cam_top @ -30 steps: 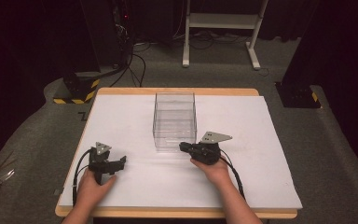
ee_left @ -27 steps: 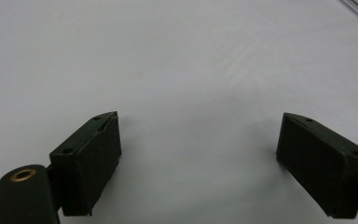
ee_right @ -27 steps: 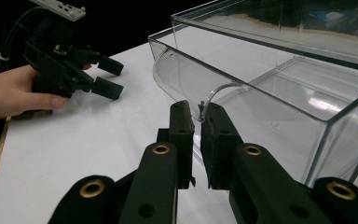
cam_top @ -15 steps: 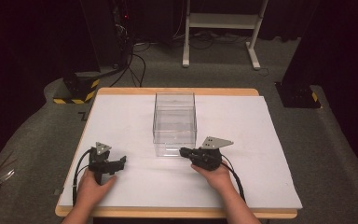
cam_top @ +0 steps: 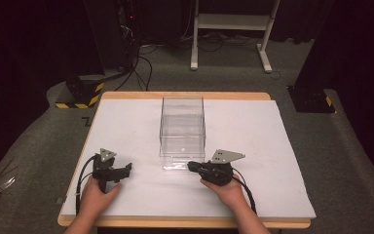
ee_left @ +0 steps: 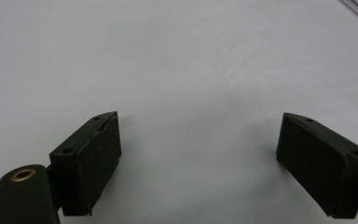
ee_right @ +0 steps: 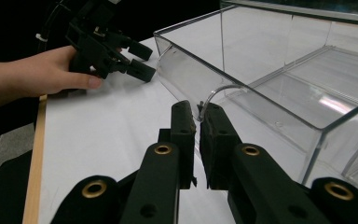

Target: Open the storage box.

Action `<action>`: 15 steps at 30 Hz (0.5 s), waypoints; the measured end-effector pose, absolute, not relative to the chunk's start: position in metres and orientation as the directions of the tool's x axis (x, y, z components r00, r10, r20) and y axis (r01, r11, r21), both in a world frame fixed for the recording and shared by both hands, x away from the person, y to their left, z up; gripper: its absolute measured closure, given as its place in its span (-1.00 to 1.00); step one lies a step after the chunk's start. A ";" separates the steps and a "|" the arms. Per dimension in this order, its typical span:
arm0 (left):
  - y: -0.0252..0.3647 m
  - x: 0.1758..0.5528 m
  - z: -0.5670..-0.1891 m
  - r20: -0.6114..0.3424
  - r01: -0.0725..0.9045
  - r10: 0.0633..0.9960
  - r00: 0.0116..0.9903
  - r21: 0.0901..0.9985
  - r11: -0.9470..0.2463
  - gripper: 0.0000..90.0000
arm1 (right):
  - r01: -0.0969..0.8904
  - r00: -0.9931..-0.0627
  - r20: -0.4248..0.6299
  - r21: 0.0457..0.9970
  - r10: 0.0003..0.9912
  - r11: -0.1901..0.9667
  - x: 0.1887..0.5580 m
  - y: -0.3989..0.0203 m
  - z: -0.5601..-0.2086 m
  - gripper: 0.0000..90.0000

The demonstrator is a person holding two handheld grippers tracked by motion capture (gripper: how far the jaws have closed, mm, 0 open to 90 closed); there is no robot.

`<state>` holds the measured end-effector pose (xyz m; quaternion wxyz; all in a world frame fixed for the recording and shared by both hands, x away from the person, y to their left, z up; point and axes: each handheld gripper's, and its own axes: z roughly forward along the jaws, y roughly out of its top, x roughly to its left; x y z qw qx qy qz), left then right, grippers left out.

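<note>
A clear plastic box (cam_top: 182,119) stands in the middle of the white table cover (cam_top: 253,131). Its clear drawer (cam_top: 181,163) sticks out toward me; the right gripper view shows the drawer (ee_right: 279,93) pulled out and empty. My right gripper (cam_top: 191,166) is at the drawer's front. In its own view the right gripper (ee_right: 196,122) is shut on the drawer's thin clear handle (ee_right: 220,88). My left gripper (cam_top: 126,168) rests on the cover to the left of the box, jaws wide apart. Nothing lies between the jaws of the left gripper (ee_left: 198,154).
The table's wooden edge (cam_top: 185,222) runs along the front. Behind the table stand a white metal frame (cam_top: 231,22) and black stands with cables on a grey carpet. A hand holds the left gripper (ee_right: 137,58) near the table's left edge.
My right gripper has drawn back toward me with the handle in it, and the drawer has slid further out of the box. The left gripper has stayed where it was.
</note>
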<state>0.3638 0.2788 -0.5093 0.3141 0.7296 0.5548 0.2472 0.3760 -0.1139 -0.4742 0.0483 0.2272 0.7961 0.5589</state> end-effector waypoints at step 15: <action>0.279 0.364 -0.509 0.012 0.654 0.965 0.262 0.733 -0.187 -0.69 | 0.289 -0.911 0.163 0.908 0.380 0.303 0.349 -0.116 -0.473 0.89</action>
